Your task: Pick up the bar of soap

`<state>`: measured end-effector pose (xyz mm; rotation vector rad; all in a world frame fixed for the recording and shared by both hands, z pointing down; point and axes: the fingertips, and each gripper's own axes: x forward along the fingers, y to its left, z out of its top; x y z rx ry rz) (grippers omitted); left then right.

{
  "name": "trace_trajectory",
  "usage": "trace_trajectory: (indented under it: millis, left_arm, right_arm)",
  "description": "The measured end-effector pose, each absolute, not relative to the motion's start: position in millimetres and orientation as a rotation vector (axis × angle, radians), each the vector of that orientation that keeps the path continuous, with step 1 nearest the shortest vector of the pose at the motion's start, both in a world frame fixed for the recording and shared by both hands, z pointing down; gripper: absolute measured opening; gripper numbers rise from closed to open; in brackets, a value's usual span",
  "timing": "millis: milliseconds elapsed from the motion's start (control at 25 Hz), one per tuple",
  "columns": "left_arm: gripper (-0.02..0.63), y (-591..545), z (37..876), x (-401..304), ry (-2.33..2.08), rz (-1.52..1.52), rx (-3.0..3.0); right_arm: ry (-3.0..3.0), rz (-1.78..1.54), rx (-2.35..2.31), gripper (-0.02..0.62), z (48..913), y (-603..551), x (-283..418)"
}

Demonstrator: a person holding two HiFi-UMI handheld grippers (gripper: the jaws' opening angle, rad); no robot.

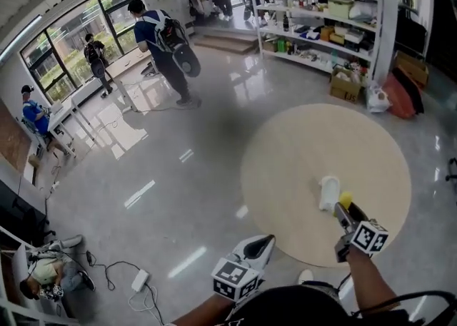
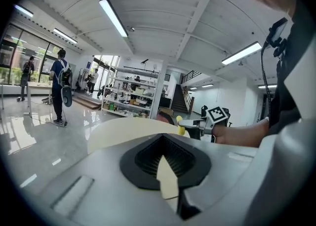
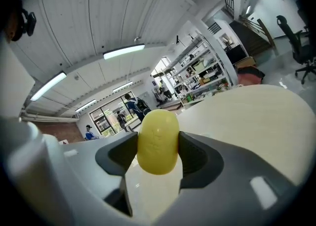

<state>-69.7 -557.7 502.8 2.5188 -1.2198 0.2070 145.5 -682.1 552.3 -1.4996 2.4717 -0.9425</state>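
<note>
Toward the 5 o'clock side of the round beige table [image 1: 300,146], our right gripper [image 1: 345,208] has its jaws pressed on the yellow oval bar of soap [image 3: 158,141], one pad on each long flank. A white curved dish [image 1: 329,192] lies just at 10 o'clock of the bar. We judge the grasp made and the lift in hand. We should raise it straight up with an even squeeze, since a rounded, slick bar could squirt out if pinched harder or tilted, and we should steer clear of the dish. Our left gripper [image 1: 258,247] hangs off the table at 7 o'clock, jaws drawn together on nothing. We count one bar, one dish, one table and two grippers.
</note>
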Motion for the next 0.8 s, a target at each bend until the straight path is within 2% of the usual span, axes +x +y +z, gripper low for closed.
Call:
trace_trajectory:
  millis: [280, 800]
  left_arm:
    - [0.008, -516.6, 488.5, -88.0, -1.120, 0.171, 2.586]
    - [0.007, -477.4, 475.7, -55.5, -1.018, 0.107, 2.694]
  right_arm:
    - [2.401, -0.916, -1.464, 0.261, 498.8, -581.2, 113.6]
    - [2.470, -0.762, -1.309, 0.261, 454.8, -481.8, 88.2]
